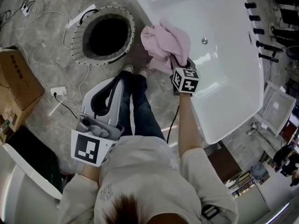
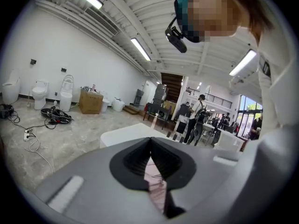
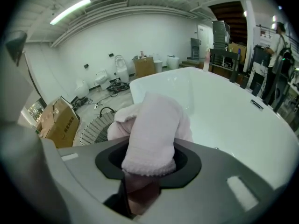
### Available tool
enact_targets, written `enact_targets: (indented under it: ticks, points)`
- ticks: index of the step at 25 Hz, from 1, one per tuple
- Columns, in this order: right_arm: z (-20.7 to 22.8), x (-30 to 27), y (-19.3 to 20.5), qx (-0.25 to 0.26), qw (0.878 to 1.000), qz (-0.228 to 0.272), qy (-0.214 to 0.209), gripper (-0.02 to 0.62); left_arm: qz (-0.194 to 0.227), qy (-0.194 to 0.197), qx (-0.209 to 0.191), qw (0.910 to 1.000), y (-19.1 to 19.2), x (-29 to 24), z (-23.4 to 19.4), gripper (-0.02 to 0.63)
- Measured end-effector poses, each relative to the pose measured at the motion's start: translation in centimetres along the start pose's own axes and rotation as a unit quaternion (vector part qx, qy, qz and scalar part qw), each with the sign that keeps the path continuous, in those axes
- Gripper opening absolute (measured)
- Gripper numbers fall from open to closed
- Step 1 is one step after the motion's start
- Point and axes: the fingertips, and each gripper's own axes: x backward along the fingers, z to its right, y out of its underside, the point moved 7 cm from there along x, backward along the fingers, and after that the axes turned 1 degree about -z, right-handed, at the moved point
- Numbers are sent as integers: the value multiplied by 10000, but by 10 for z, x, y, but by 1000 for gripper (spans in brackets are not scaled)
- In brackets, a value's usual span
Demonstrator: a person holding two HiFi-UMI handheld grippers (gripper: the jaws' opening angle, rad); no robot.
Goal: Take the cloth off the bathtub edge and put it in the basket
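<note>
Pink cloth (image 1: 164,43) is clamped in the right gripper (image 1: 179,62) and bunched over the left rim of the bathtub (image 1: 229,92), toward its far end. Can't tell whether the hanging folds touch the rim. It is not in the basket.

Head view, left to right:
- Cardboard box (image 1: 16,78) lies at the left edge of the floor (image 1: 56,45). A white power strip (image 1: 58,91) and its cable lie just right of the box.
- Round basket (image 1: 103,35), dark inside, stands on the floor just left of the tub's far corner. It is near the cloth but apart from it.
- Left gripper (image 1: 112,90) is held in front of the person's torso, nearer the camera than the basket and pointing roughly toward it. In the left gripper view its jaws are closed tip to tip and grip nothing. Toilets (image 2: 39,92) line the wall behind.
- White shoes (image 1: 135,71) stand on the floor between the basket and the tub's left rim.
- In the right gripper view the jaws are narrowed onto the cloth with both pads pressed into it. A thick wad of cloth stands up out of the jaws. The basket shows behind the wad on the left and the white tub interior on the right.
- Black tap fittings (image 1: 256,17) line the tub's right rim, well apart from the cloth.
</note>
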Motion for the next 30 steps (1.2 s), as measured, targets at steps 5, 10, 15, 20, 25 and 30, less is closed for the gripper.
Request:
enact_targets:
  ticks: [5, 10, 15, 20, 25, 30]
  points:
    - [-19, 44, -17, -80, 9982, 538, -234, 143, 204, -25, -75, 9998, -13, 3, 4, 13]
    - [-33, 84, -26, -321, 9943, 932, -410, 141, 305, -37, -165, 9994, -27, 9, 7, 14]
    - [-35, 129, -58, -476, 9851, 1569, -522, 141, 461, -78, -225, 9987, -38, 12, 8, 13]
    - [-42, 178, -93, -385, 9748, 2140, -504, 141, 609, -88, -246, 9978, -48, 18, 12, 14]
    - [-51, 215, -129, -247, 9618, 2685, -471, 141, 891, -30, -415, 9952, -71, 20, 11, 14]
    - [-59, 254, -158, -274, 9487, 3102, -545, 142, 1151, 36, -531, 9919, -95, 24, 13, 14]
